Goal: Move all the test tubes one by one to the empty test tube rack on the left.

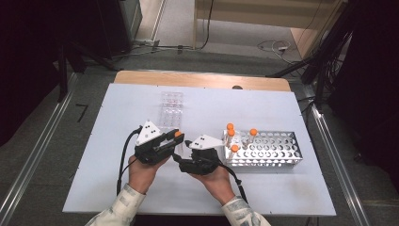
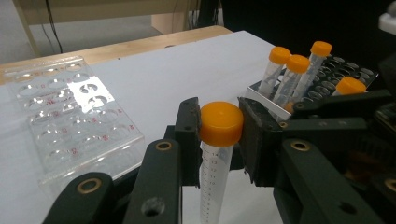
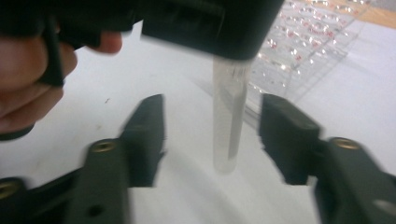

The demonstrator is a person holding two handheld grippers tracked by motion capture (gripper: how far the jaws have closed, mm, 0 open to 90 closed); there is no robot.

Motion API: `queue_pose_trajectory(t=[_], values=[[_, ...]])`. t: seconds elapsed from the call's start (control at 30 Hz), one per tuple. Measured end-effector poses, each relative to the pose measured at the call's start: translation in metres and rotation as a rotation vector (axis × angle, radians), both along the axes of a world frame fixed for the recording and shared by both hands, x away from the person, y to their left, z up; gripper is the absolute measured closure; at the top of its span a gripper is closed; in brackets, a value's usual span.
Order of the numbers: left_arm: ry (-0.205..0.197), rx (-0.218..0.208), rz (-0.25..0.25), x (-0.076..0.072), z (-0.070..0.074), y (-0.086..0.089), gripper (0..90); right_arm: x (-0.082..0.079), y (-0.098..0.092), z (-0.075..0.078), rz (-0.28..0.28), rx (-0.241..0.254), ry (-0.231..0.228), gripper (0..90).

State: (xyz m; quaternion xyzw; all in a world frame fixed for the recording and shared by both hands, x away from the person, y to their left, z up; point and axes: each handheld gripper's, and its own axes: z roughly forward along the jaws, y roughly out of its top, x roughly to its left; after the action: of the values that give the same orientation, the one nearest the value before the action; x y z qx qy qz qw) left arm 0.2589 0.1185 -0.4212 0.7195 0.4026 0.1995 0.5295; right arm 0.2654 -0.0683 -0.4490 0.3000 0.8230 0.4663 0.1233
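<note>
A clear tube with an orange cap [image 2: 221,122] hangs upright above the white board. My left gripper [image 2: 219,140] is shut on it just at the cap, one jaw on each side. In the high view the left gripper [image 1: 175,137] is left of centre, with the orange cap [image 1: 178,134] at its tip. My right gripper [image 1: 180,157] points toward it from the right. In the right gripper view the tube's clear body [image 3: 229,116] stands between the right gripper's [image 3: 212,133] jaws, which are wide apart and do not touch it. The left gripper's body [image 3: 205,18] covers the tube's top there.
A metal tube rack [image 1: 268,150] with several orange-capped tubes [image 1: 230,127] stands at the right, close to my right hand. A clear plastic rack [image 1: 171,109] lies behind the grippers. The white board [image 1: 141,188] ends near the front, with a wooden table edge [image 1: 202,79] at the back.
</note>
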Motion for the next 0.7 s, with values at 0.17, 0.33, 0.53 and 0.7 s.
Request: queue_pose_trajectory(t=[0.17, 0.33, 0.53, 0.7], values=[[-0.005, -0.017, 0.006, 0.010, 0.010, -0.002, 70.5, -0.011, -0.012, 0.002, 0.013, -0.006, -0.006, 28.0], [-0.014, -0.019, 0.018, 0.022, 0.020, -0.005, 70.5, -0.026, -0.030, 0.005, 0.023, 0.002, -0.013, 25.7], [-0.014, -0.026, 0.034, 0.036, 0.030, -0.010, 70.5, -0.041, -0.046, 0.010, 0.034, 0.005, -0.021, 23.6], [-0.013, -0.022, 0.055, 0.048, 0.034, -0.010, 70.5, -0.049, -0.058, 0.006, 0.035, 0.005, -0.019, 21.5]])
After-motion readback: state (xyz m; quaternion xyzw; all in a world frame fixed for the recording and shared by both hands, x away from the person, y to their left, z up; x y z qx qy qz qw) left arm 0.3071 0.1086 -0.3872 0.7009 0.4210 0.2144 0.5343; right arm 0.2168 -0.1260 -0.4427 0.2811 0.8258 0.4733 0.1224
